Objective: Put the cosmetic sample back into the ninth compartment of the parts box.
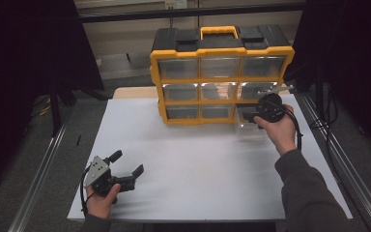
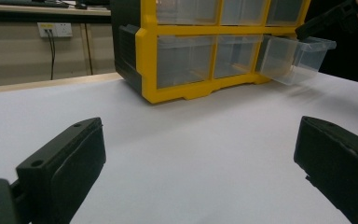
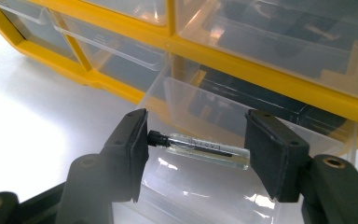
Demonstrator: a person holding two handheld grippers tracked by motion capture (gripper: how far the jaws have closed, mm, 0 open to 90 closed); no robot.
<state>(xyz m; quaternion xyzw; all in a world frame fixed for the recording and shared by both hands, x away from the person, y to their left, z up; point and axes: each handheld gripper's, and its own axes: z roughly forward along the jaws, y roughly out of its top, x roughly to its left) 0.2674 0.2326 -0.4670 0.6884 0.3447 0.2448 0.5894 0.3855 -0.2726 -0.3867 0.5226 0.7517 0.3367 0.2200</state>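
Note:
A yellow and black drawer organizer (image 1: 222, 50) stands upright at the back of the white table (image 1: 198, 159). Its bottom right clear drawer (image 1: 245, 118) is pulled out, as the left gripper view shows too (image 2: 298, 58). My right gripper (image 1: 256, 116) hovers over that drawer. In the right gripper view its jaws (image 3: 198, 140) pinch a small glass vial (image 3: 205, 148) with a black cap lengthwise, above the open drawer (image 3: 205, 186). My left gripper (image 1: 129, 162) rests low near the table's front left, open and with nothing in it (image 2: 200, 140).
The organizer's other clear drawers (image 2: 184, 58) are pushed in. A wide bare stretch of white table lies between the two grippers. Metal rails (image 1: 333, 164) run along both table sides, and a wall socket (image 2: 55, 29) sits behind at the left.

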